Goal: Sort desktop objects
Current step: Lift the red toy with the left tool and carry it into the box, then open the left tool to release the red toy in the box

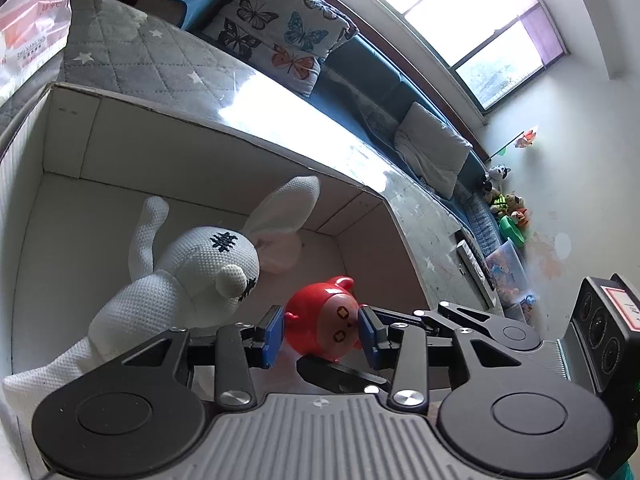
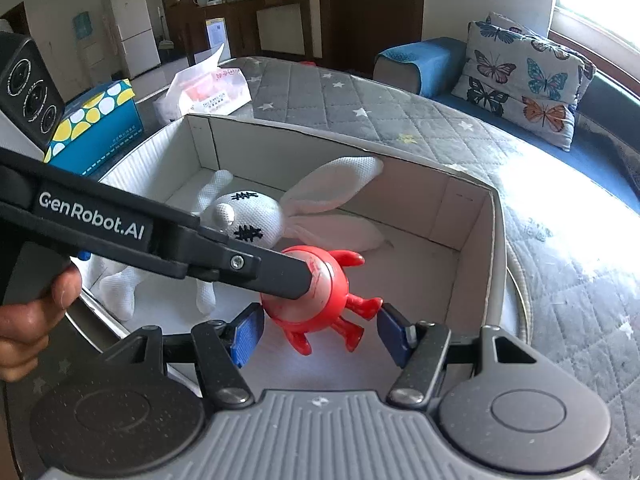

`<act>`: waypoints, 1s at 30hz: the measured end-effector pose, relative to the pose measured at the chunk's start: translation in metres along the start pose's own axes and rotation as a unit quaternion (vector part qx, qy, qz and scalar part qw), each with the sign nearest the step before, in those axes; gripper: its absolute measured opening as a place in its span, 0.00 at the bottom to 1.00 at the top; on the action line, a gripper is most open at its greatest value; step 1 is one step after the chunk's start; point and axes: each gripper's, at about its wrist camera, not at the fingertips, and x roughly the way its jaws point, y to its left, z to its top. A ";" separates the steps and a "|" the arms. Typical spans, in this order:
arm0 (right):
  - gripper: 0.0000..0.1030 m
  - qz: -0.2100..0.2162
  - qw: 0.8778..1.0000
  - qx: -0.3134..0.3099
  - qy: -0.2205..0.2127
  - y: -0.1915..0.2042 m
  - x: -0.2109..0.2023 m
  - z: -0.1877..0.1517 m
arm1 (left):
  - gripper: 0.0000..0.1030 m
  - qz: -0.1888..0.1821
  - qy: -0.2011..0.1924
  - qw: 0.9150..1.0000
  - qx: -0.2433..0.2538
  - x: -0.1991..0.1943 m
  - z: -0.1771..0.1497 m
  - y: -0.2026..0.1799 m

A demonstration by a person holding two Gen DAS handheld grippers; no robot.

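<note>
A red plastic toy figure [image 1: 324, 312] [image 2: 320, 296] hangs tilted just inside an open white cardboard box [image 1: 180, 152] [image 2: 400, 200]. My left gripper [image 1: 322, 334] is shut on the toy's round head, a blue pad against each side. One of its black fingers [image 2: 272, 274] crosses the right wrist view onto the toy. My right gripper [image 2: 320, 334] has its pad tips against the toy's body and one foot, shut on it lengthwise. A white knitted rabbit [image 1: 200, 276] [image 2: 248, 216] lies on the box floor, just behind the toy.
The box sits on a grey quilted cover with stars [image 2: 400, 112]. Behind it are a tissue pack [image 2: 208, 92] [image 1: 32, 36] and a blue box with dots [image 2: 96, 120]. A butterfly cushion [image 2: 520, 76] leans on the blue sofa. A person's hand [image 2: 28, 320] holds the left tool.
</note>
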 end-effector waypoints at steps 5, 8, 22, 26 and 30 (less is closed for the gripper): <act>0.63 -0.001 1.000 -0.001 -0.001 0.000 0.001 0.001 | 0.41 -0.001 -0.006 1.000 0.000 -0.005 -0.001 -0.003; 0.65 -0.002 1.000 -0.001 -0.001 0.000 0.001 0.002 | 0.41 -0.001 -0.009 1.000 -0.001 -0.007 -0.001 -0.004; 0.71 -0.003 1.000 0.012 -0.026 -0.003 -0.019 -0.006 | 0.41 0.001 -0.016 1.000 -0.002 -0.015 -0.006 -0.010; 0.71 -0.006 0.999 0.008 -0.042 0.000 -0.033 -0.011 | 0.41 0.002 -0.019 1.000 0.000 -0.018 -0.010 -0.015; 0.72 -0.005 0.998 0.009 -0.064 0.005 -0.052 -0.019 | 0.41 0.003 -0.026 1.000 0.010 -0.027 -0.016 -0.025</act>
